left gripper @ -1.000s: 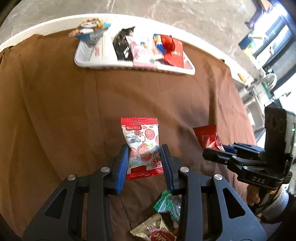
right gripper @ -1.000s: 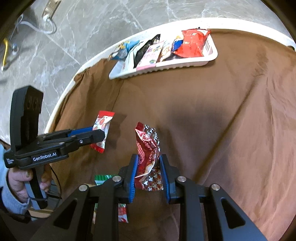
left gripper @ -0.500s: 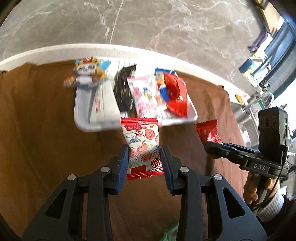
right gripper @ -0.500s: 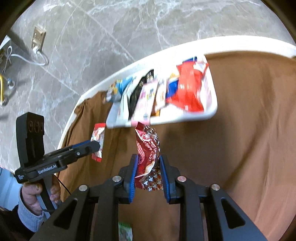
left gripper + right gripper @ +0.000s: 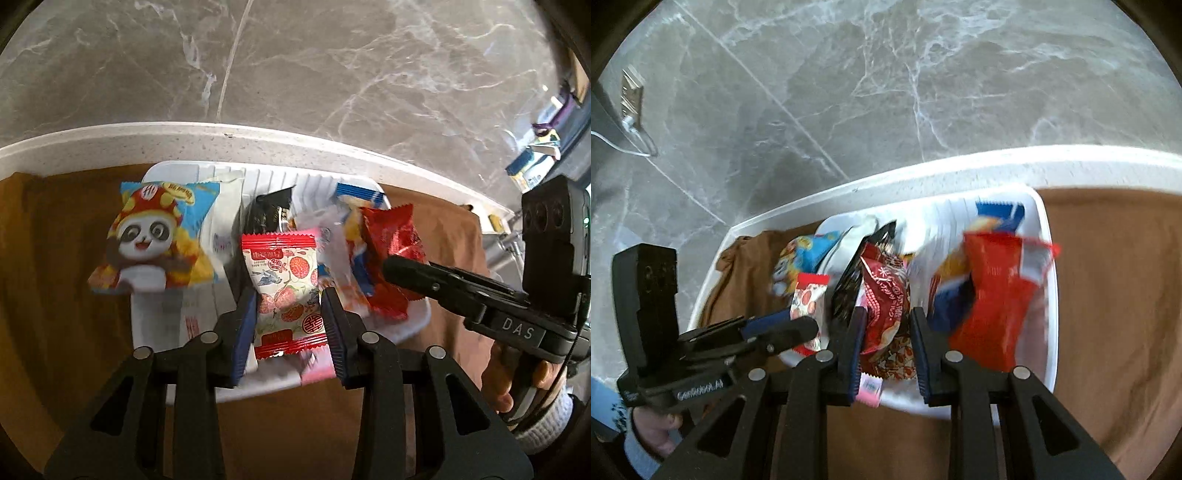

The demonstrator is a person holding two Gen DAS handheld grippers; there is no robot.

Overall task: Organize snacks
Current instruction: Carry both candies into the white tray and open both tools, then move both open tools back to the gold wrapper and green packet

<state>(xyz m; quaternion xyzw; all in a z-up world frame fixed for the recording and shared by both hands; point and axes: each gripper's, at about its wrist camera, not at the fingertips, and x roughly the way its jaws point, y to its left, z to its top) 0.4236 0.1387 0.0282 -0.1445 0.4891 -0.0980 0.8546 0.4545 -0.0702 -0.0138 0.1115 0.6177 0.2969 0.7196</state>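
My left gripper [image 5: 290,325] is shut on a white packet with red ends and a fruit print [image 5: 284,280], which hangs over the middle of the white tray [image 5: 177,170]. In the right wrist view that left gripper [image 5: 809,328] holds the same packet [image 5: 809,299] at the tray's left. My right gripper [image 5: 886,332] grips a dark red patterned packet [image 5: 886,295] over the tray [image 5: 1049,295]. Its jaws are opening, and the packet is still between the pads. From the left wrist view the right gripper [image 5: 391,264] comes in from the right with that red packet [image 5: 391,229].
Several snacks lie in the tray: a panda packet [image 5: 155,240], a black one [image 5: 269,214], a bright red one [image 5: 997,306] and a blue one [image 5: 997,212]. The tray rests on a brown cloth [image 5: 55,295] near the table's white far edge [image 5: 258,133]; marble floor lies beyond.
Both grippers have carried their packets forward from the middle of the cloth to above the tray. The right gripper's jaws now stand slightly wider.
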